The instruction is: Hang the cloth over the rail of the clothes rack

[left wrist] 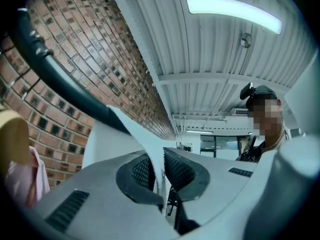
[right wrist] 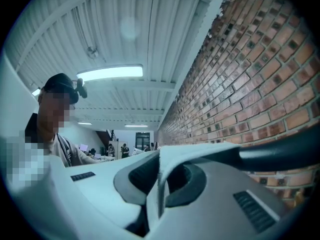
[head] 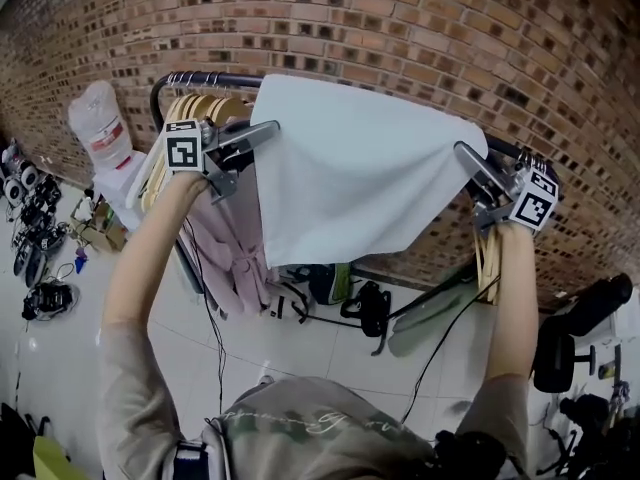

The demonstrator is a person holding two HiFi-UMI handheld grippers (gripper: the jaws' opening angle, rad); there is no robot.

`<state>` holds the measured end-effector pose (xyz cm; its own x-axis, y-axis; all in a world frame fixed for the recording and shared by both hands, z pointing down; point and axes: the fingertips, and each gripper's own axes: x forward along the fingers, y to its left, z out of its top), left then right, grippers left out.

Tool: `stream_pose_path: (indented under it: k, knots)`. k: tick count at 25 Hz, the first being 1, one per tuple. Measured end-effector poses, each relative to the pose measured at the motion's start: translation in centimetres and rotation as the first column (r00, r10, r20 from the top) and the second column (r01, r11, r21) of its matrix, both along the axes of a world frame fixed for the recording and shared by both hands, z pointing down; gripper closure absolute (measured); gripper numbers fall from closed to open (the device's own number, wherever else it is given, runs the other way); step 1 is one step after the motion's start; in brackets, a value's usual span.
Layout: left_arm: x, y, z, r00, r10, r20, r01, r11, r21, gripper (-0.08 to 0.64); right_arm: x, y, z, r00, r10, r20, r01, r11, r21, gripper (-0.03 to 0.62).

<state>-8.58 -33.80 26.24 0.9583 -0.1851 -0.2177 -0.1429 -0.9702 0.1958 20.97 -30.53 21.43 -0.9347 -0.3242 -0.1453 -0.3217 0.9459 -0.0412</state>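
Note:
A white cloth (head: 355, 173) hangs spread in front of the black rail (head: 205, 78) of the clothes rack, its top edge at rail height. My left gripper (head: 268, 131) is shut on the cloth's upper left corner. In the left gripper view the thin cloth edge (left wrist: 159, 170) is pinched between the pads, with the rail (left wrist: 60, 79) running up to the left. My right gripper (head: 463, 152) is shut on the upper right corner. In the right gripper view the cloth edge (right wrist: 159, 181) sits between the jaws, with the rail (right wrist: 282, 154) at the right.
Wooden hangers (head: 205, 108) and a pink garment (head: 235, 253) hang at the rail's left end, just behind my left gripper. A brick wall (head: 400, 28) stands close behind the rack. A white bag (head: 98, 123), shoes and cables lie on the floor, with a black chair (head: 575, 333) at the right.

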Motion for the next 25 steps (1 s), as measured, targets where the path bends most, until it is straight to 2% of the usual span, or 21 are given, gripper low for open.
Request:
stream_pose_path:
  k: [4, 8, 14, 20, 22, 25]
  knots:
    - [0.0, -1.2, -2.0, 0.997, -0.051, 0.063, 0.052, 0.999, -0.004, 0.538, 0.4, -0.1, 0.6, 1.0, 0.003, -0.004, -0.003, 1.0, -0.022, 0.574]
    - [0.1, -1.7, -2.9, 0.991, -0.044, 0.124, 0.046, 0.999, -0.018, 0.538, 0.2, -0.3, 1.2, 0.999, 0.012, -0.044, -0.013, 1.0, -0.025, 0.574]
    - [-1.2, -3.5, -3.4, 0.992, -0.066, 0.11, 0.078, 0.991, -0.107, 0.538, 0.9, -1.4, 1.6, 0.997, 0.046, -0.058, -0.048, 0.998, -0.037, 0.574]
    - [-0.5, -3.7, -3.8, 0.992, -0.049, 0.119, 0.064, 0.99, -0.125, 0.537, 1.7, -2.6, 0.3, 0.994, 0.078, -0.074, -0.081, 0.996, -0.037, 0.574]
    - [0.2, -3.8, -2.7, 0.988, -0.044, 0.151, 0.064, 0.989, -0.133, 0.537, 2.2, -3.1, 0.1, 0.991, 0.096, -0.09, -0.1, 0.994, -0.048, 0.574]
    - [0.5, -4.2, -1.6, 0.978, -0.063, 0.199, 0.083, 0.992, -0.096, 0.537, 2.6, -3.6, 0.3, 0.992, 0.095, -0.082, -0.101, 0.992, -0.07, 0.574]
